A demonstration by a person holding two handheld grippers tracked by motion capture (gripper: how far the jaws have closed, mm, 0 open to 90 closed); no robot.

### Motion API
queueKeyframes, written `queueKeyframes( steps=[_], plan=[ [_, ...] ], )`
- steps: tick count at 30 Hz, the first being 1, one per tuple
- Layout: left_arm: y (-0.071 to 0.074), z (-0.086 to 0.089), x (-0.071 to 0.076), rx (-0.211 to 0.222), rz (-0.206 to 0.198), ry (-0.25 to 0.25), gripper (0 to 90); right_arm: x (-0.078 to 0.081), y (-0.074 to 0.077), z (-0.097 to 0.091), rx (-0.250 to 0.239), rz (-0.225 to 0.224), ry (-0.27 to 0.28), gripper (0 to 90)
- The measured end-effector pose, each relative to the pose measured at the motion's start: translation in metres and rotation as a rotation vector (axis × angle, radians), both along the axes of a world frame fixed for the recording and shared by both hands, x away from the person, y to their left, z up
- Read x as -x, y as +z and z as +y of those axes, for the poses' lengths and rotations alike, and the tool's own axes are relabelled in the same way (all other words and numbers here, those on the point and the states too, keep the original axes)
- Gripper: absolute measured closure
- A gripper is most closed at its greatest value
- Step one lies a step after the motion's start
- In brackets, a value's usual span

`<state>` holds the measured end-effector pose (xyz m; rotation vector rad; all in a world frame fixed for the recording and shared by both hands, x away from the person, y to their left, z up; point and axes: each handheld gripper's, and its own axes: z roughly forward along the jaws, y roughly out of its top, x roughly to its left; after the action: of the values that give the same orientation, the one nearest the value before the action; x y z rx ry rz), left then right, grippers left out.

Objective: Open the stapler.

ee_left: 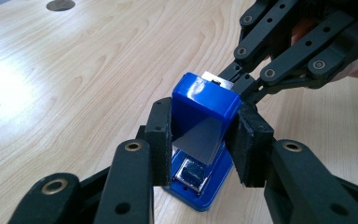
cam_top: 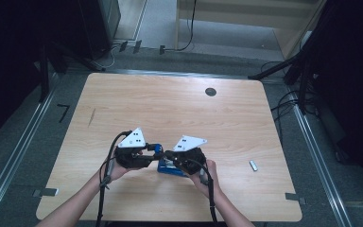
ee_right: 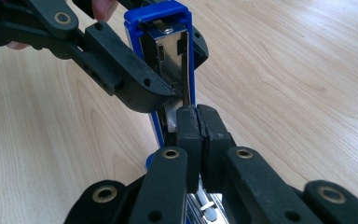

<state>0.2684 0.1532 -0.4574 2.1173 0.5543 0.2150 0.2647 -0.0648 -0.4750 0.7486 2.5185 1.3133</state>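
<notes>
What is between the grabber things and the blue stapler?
Nothing visible. The left gripper already has its jaws pressed on both sides of the blue plastic stapler's raised top. The right gripper has its jaws shut on the stapler's thin metal strip. Both touch it directly.

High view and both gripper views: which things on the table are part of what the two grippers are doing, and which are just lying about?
In use:
- blue plastic stapler, top swung up, held by the left gripper
- thin metal strip inside the stapler, pinched by the right gripper

Lying about:
- small silver metal piece, apart from the stapler
- round dark cable hole in the wooden table
</notes>
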Motion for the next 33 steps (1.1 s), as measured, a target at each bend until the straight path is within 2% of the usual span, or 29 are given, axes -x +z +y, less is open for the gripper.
queueKeyframes(
  steps=[8, 13, 17, 24, 29, 33],
  plan=[
    [0.0000, -0.0004, -0.0001, 0.001, -0.002, -0.001, 64.4, -0.0004, -0.0004, -0.0001, -0.007, 0.007, 0.032, 88.4],
    [-0.0003, -0.0002, -0.0002, 0.004, -0.002, -0.002, 64.4, -0.0001, -0.0013, 0.0023, 0.016, -0.002, 0.022, 89.6],
    [-0.0008, 0.0007, -0.0018, 0.013, 0.003, -0.008, 64.1, -0.0008, -0.0018, 0.0020, 0.013, -0.003, 0.028, 90.0],
    [0.0001, -0.0016, -0.0028, 0.004, -0.001, -0.012, 63.1, -0.0023, -0.0020, 0.0007, 0.010, -0.010, 0.037, 90.0],
    [-0.0003, -0.0049, -0.0029, -0.006, -0.002, -0.023, 59.2, -0.0018, -0.0014, 0.0010, 0.015, -0.007, 0.047, 90.0],
    [0.0056, -0.0037, -0.0030, 0.012, -0.021, -0.018, 53.3, -0.0024, -0.0015, 0.0009, 0.013, -0.008, 0.050, 90.0]
  ],
)
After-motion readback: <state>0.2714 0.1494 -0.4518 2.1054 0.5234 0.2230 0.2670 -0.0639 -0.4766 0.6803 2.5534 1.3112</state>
